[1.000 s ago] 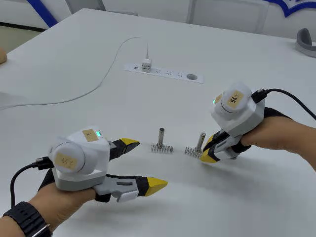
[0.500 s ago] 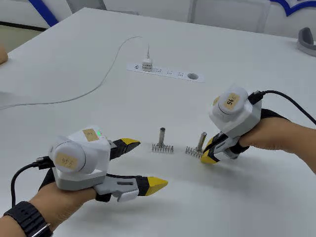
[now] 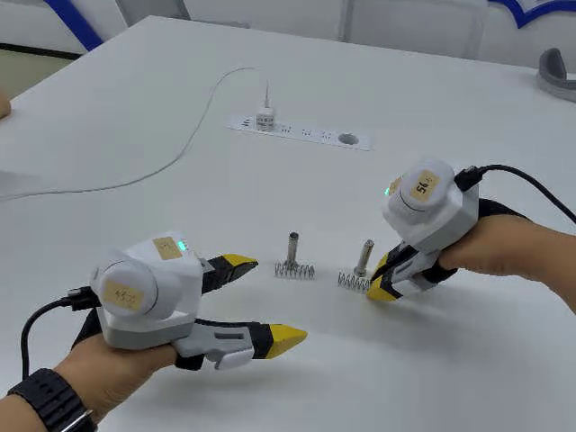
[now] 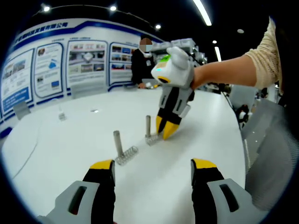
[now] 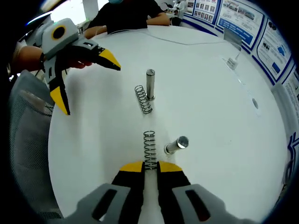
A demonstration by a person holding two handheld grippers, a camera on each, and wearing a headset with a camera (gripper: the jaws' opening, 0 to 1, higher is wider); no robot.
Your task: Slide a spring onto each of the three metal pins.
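Observation:
Two metal pins stand upright mid-table: the left pin (image 3: 292,247) (image 4: 117,142) (image 5: 150,84) and the right pin (image 3: 364,256) (image 4: 148,125) (image 5: 176,144). A spring (image 3: 295,269) (image 4: 127,155) (image 5: 143,99) lies at the left pin's foot. Another spring (image 3: 353,281) (image 5: 149,145) lies beside the right pin. My right gripper (image 3: 382,286) (image 5: 149,165) (image 4: 169,128) is shut on that spring's near end, low on the table. My left gripper (image 3: 264,300) (image 4: 153,169) (image 5: 88,84) hovers open and holds nothing, short of the left pin.
A white power strip (image 3: 297,132) with a plug (image 3: 265,117) and a trailing cable (image 3: 180,153) lies farther back on the white table (image 3: 135,108). A grey curved object (image 3: 558,76) sits at the far right. A person stands beyond the table (image 4: 140,65).

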